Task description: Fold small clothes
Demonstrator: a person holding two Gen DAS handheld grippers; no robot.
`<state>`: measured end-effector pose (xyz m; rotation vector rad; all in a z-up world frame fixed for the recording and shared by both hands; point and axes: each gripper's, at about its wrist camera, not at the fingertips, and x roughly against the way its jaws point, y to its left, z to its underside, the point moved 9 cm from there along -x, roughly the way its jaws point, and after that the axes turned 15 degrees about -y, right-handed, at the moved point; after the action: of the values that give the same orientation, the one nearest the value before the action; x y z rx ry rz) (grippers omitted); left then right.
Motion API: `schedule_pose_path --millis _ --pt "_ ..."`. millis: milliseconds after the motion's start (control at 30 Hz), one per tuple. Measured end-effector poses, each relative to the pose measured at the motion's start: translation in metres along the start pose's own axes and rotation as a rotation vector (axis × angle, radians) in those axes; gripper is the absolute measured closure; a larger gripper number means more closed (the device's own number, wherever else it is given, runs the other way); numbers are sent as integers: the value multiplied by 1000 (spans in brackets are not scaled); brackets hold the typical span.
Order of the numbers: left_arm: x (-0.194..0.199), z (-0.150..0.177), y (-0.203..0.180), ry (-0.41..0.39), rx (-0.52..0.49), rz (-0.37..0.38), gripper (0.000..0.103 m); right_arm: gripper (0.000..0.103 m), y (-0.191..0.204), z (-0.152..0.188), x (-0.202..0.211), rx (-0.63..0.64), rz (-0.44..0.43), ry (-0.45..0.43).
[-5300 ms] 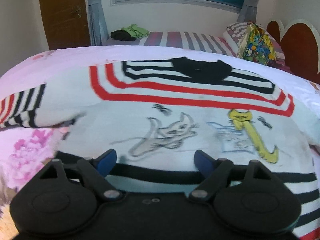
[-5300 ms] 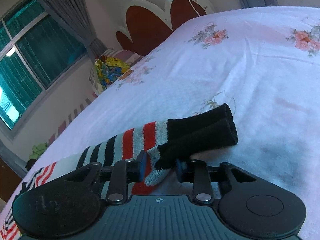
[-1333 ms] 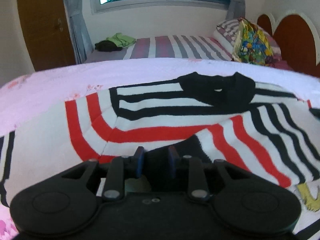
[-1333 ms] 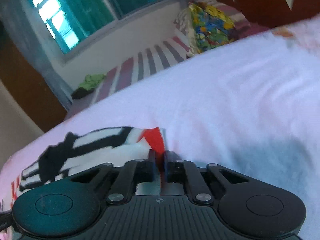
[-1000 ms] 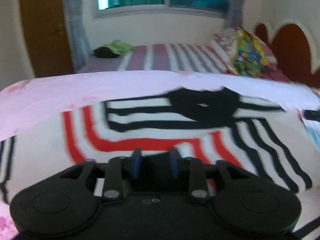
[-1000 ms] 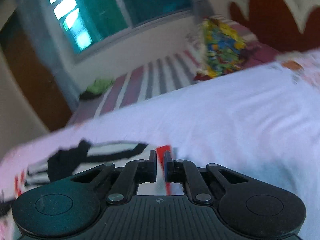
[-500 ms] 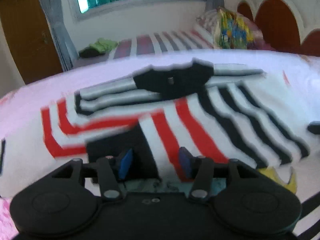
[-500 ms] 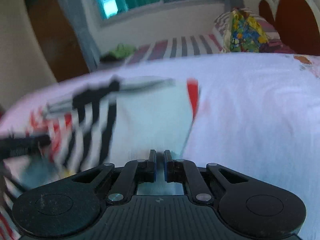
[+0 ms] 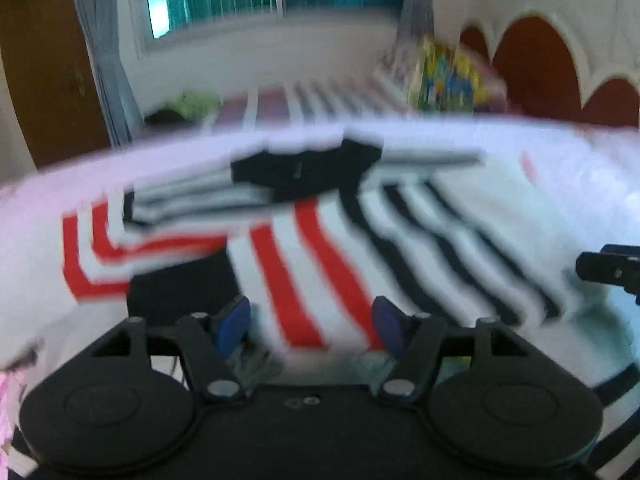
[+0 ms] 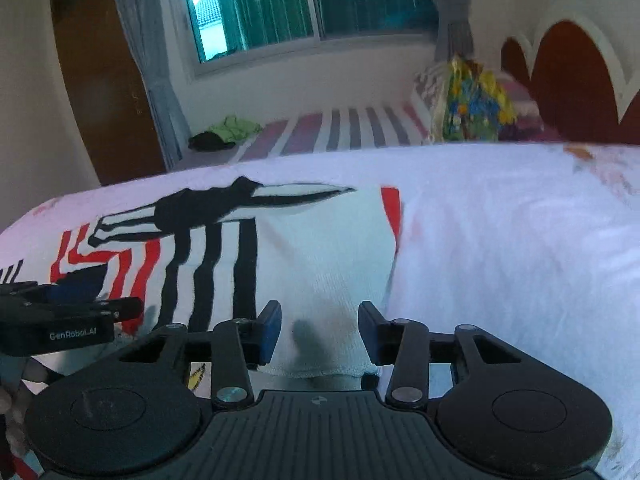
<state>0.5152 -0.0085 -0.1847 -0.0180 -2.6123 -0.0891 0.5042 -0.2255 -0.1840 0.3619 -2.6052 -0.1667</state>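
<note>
Left gripper (image 9: 312, 326): jaws just opening, releasing the sleeve (image 9: 304, 272) now lying across the sweater (image 9: 500, 208).
Right gripper (image 10: 318, 330): also opening, fold edge loose between.
Sweater: lying on the bed (image 10: 520, 220); both sides seem folded in.

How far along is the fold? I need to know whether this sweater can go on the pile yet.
Not yet. Done: both sleeves lie folded across the striped sweater. In hand: nothing; the left claw and right claw have just been opening, with fabric between their fingers but not pinched. Left: the body fold, since the sweater lies full length on the bed sheet.
</note>
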Motion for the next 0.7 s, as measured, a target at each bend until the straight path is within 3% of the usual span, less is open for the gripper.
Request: schedule_pose_path --millis 67,233,300,433,467,567,633,700 --pt "0 -2 8 -4 25 31 34 58 4 7 -5 48 20 9" --pt "33 -10 69 -72 191 -20 40 58 8 -17 8 -94 41 -58" --pt "54 -2 117 -97 282 -90 42 58 7 -17 8 -124 82 -56" --pt "98 31 237 -122 444 -301 60 58 15 -14 16 -166 106 -59" --pt "107 42 269 -113 484 -364 60 58 20 -16 19 -170 104 -58" --pt "131 77 359 -111 730 -495 60 58 43 -17 16 -187 91 -60" --pt "144 93 403 -169 895 -519 60 58 62 -18 13 -185 88 -58" --pt "148 103 433 -217 1006 -497 62 58 81 -20 8 -193 82 -55"
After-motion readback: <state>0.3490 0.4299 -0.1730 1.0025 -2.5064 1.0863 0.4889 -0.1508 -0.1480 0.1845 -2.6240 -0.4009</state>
